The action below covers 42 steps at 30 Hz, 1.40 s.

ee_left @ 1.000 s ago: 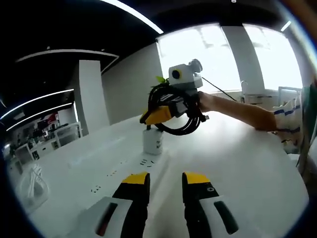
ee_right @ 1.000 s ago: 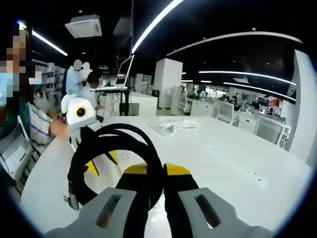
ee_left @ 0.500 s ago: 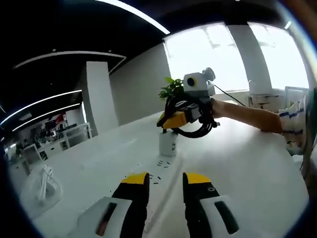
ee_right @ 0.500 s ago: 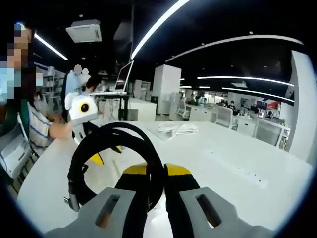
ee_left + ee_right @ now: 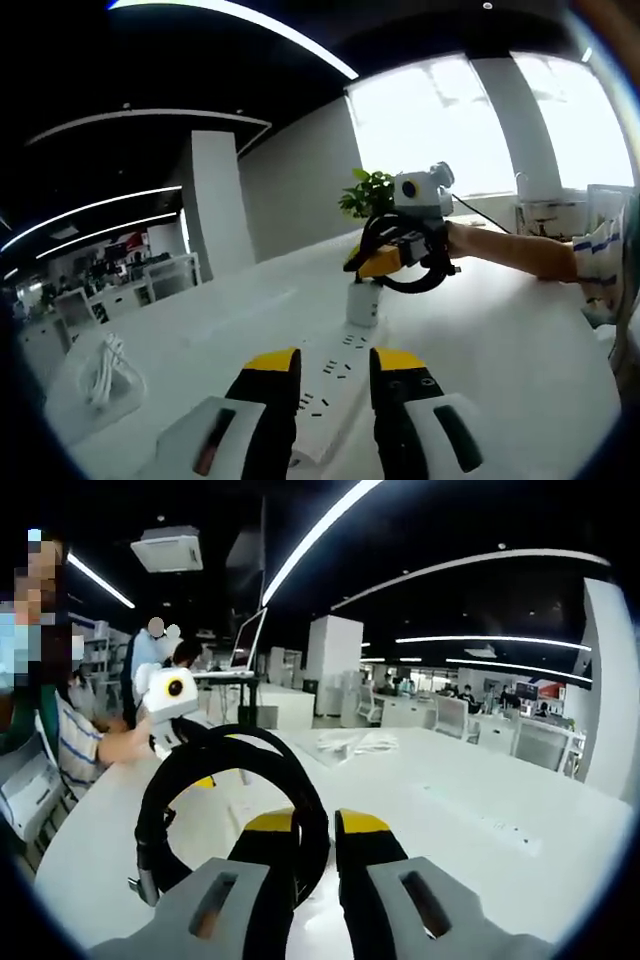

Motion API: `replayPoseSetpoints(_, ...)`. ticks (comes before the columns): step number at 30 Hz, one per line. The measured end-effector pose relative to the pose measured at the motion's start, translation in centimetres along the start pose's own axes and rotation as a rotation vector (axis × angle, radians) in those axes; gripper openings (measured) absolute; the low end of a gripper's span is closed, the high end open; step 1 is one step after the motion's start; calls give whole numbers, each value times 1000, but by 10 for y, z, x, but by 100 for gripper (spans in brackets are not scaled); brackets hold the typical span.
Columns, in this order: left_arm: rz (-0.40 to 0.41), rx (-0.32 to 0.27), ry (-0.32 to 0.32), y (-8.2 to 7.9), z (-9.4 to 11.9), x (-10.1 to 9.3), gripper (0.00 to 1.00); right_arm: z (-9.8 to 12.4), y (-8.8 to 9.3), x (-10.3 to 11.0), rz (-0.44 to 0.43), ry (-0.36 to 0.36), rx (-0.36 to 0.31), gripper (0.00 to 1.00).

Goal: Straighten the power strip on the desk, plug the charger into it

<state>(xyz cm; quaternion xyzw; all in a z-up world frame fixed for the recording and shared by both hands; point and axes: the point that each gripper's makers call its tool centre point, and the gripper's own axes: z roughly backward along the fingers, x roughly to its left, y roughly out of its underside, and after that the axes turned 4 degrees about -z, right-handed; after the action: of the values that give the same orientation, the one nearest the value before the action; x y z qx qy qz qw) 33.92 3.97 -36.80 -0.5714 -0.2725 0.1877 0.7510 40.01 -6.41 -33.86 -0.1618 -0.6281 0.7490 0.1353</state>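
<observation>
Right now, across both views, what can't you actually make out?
- Left gripper view: near end of the power strip is hidden behind the left tool.
- Left gripper view: the charger is too small to show whether it is seated in a socket.
- Right gripper view: the grip of the right tool on the black cable coil is hidden by the coil itself.

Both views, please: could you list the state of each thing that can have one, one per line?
Power strip: flat on the desk, sockets up, charger plugged in.
Charger: upright in the strip.
Cable: coiled, held off the desk.
Right gripper: shut on the cable.
Left gripper: open, above the strip.
Bagged white cable: lying on the desk.
</observation>
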Motion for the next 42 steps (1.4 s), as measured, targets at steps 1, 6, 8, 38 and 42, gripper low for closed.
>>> replayPoseSetpoints(1,0,1,0,0,0,0,28,1,0,-2,0,4,0,16)
replayPoseSetpoints(6,4,6,0,2,0,0,28,4,-1,-4,3,21,-8,20)
replayPoseSetpoints(8,6,6,-2,2,0,1,28,5,-2,-4,-3,20,-14,21)
replayPoseSetpoints(38,30,4,-47,0,8,17,29,25,-18,-3,6,-24,-66,30)
replayPoseSetpoints(42,31,9,-57,1,9,20,29,29,-15,-2,20,-28,-51,31)
